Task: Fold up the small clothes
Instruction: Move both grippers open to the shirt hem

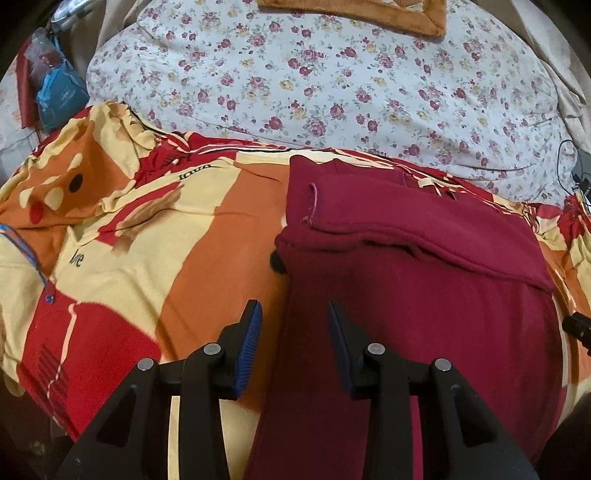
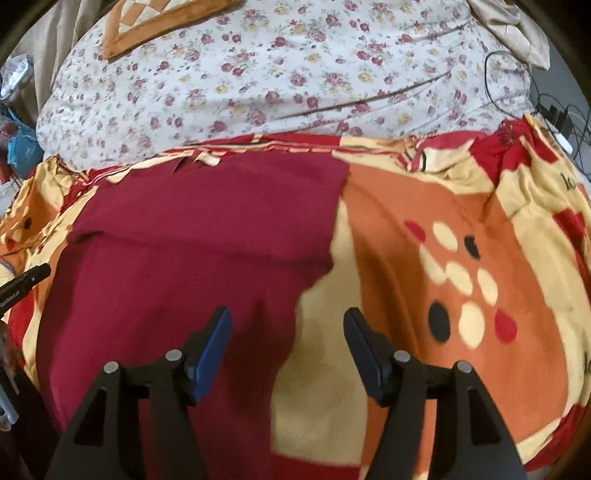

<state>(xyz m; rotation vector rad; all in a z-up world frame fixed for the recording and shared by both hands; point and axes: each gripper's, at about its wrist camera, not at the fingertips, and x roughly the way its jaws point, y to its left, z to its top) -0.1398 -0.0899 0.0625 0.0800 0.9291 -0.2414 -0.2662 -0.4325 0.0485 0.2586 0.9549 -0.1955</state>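
Note:
A dark red garment (image 1: 424,295) lies folded on a blanket (image 1: 177,258) patterned in orange, yellow and red. Its upper part is turned down over the body, leaving a hemmed fold edge across it. In the left wrist view my left gripper (image 1: 295,325) hovers open over the garment's left edge, with nothing pinched between its blue pads. In the right wrist view the same garment (image 2: 192,251) fills the left half. My right gripper (image 2: 288,328) is open above the garment's right edge, one finger over cloth and the other over blanket (image 2: 424,258).
A white floral sheet (image 1: 332,85) covers the bed beyond the blanket, with an orange quilted piece (image 1: 354,14) at the far edge. A blue bag (image 1: 59,96) hangs at the far left. Cables and a plug (image 2: 554,114) lie at the far right.

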